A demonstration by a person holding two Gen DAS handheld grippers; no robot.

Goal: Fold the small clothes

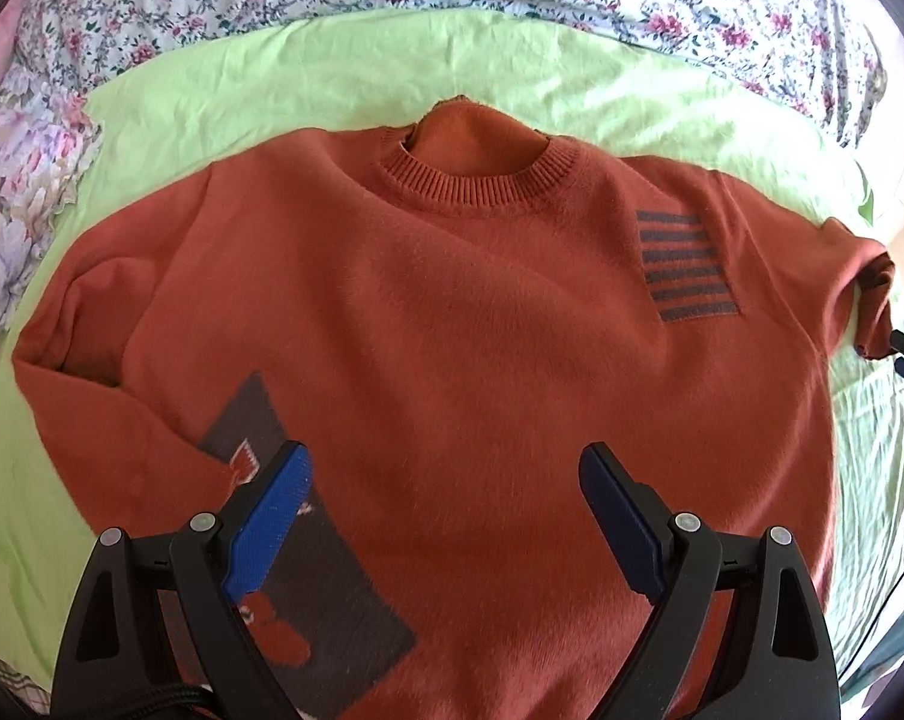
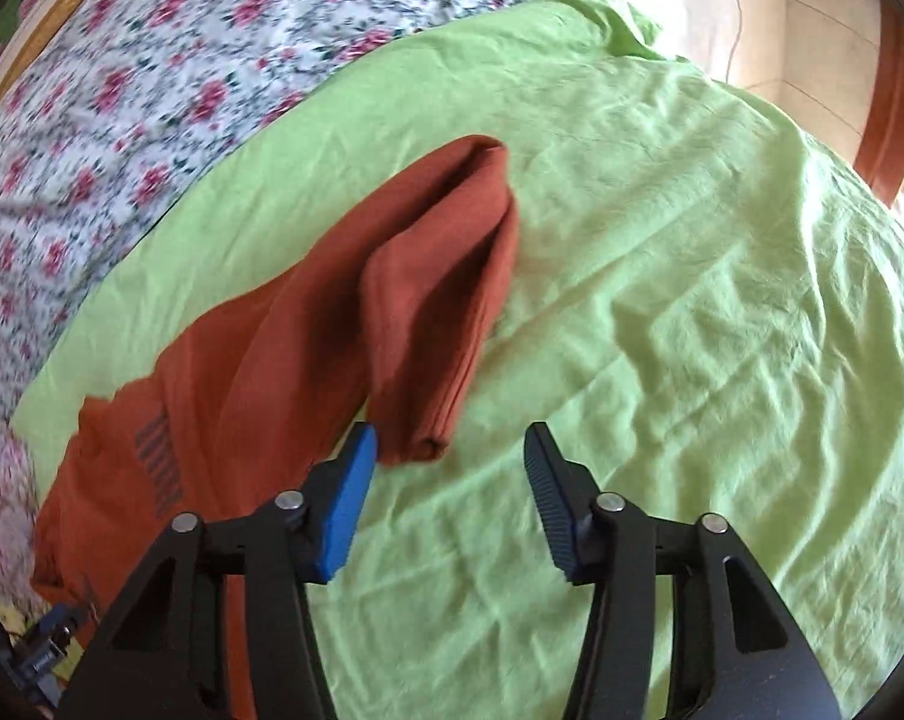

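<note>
Rust-orange sweater (image 1: 452, 324) lies front-up, spread flat on a lime-green sheet (image 1: 212, 96), filling the centre of the left wrist view. Ribbed collar (image 1: 470, 186) at upper centre. Grey striped patch (image 1: 686, 267) on the chest, right of centre. Dark grey panel (image 1: 326, 576) with orange figures at lower left, partly under the blue pad. Left gripper (image 1: 446, 510) hovers over the lower body of the sweater, its 2 fingers spread wide, nothing between them.

Right wrist view: sweater sleeve (image 2: 440, 300) runs from centre down to lower centre, doubled over itself, cuff end lying just beside the left blue pad. Right gripper (image 2: 449, 492) has fingers apart, sheet visible between them; contact with cuff unclear. Floral bedding (image 2: 122, 96) fills upper left, beyond the sheet.
</note>
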